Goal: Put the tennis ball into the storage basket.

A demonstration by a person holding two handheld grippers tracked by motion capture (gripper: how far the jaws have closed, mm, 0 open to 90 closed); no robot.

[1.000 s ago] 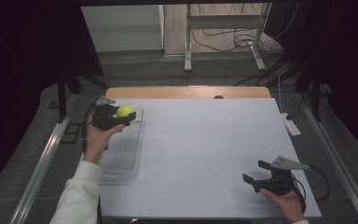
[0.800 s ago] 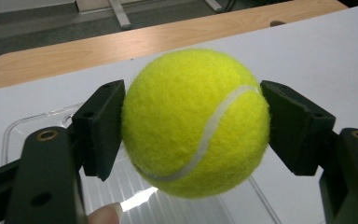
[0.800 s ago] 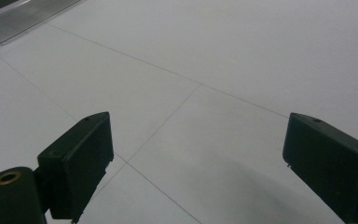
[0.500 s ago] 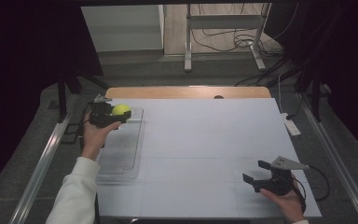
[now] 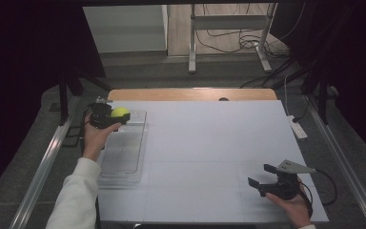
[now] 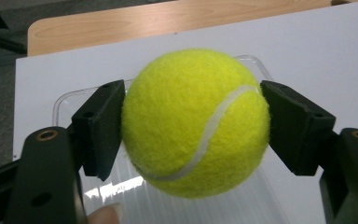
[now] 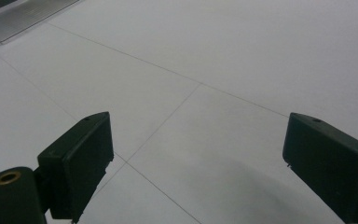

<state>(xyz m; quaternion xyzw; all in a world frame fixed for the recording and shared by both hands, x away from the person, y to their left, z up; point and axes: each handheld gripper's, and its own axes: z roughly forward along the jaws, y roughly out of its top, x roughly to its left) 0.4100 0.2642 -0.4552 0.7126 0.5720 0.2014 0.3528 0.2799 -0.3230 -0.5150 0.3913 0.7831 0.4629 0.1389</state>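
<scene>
White tabletop [image 5: 209,157] marked with thin grid lines, wooden edge [image 5: 190,94] along the far side; dark surroundings, cables and metal stand legs on the floor beyond; white power strip [image 5: 297,128] at the right border.

Near the far-left corner, clear plastic tray [image 5: 124,152], long and shallow, lying flat on the white surface.

Over the tray's far end, left gripper [image 5: 108,116] held in a hand with a white sleeve [image 5: 74,200]; clamped tight on a yellow tennis ball [image 5: 120,112], one black pad pressed against each side; seen along the jaws in the left gripper view, tennis ball [image 6: 195,122] squeezed between both pads [image 6: 100,126], white seam curving across its front, tray rim [image 6: 65,100] visible behind and below it; ball above the tray, whether touching the tray floor cannot be told.

Toward the near-right corner, right gripper [image 5: 262,175] gripped by the other hand [image 5: 293,207], grey three-cornered plate on top, cable trailing off to the right; jaws spread wide, nothing between them; in the right gripper view, both pads [image 7: 79,158] far apart over bare white table, a corner of the tray [image 7: 23,16] at upper left; well apart from ball and tray.
</scene>
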